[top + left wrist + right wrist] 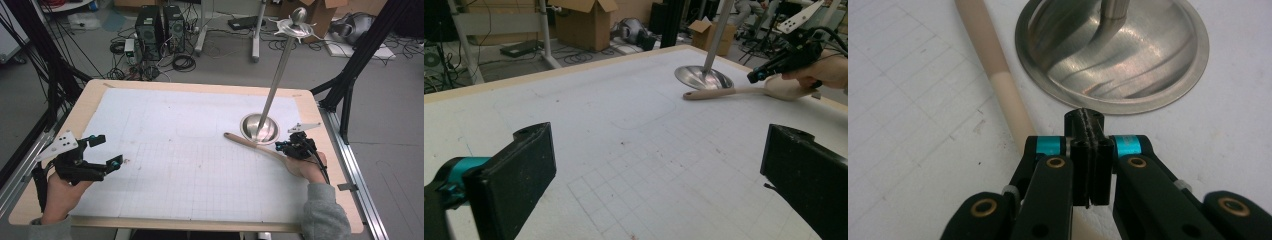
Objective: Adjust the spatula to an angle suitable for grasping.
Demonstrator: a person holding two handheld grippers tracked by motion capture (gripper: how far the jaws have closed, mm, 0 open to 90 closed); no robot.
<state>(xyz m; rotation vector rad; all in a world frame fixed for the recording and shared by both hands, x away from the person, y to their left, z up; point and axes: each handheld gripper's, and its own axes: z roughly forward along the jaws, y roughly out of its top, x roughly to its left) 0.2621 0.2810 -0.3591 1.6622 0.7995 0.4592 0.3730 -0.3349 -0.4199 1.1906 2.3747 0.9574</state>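
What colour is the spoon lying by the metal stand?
Pale wood, a light beige spoon; clearest in the left gripper view.

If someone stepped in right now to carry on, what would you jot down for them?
Left tool: jaws wide open, holding nothing, at the table's left side.
Right tool: jaws shut on nothing, above the wooden spoon, near the rim of the metal stand's base.
Spoon: lying flat on the white mat, handle beside the base, bowl end under the right hand.
Done: nothing picked up yet.
Left: open the right tool and grasp the spoon, probably to hang it on the stand.

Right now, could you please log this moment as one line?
left gripper: jaws open, empty | right gripper: jaws shut, empty | spoon: on table beside stand base
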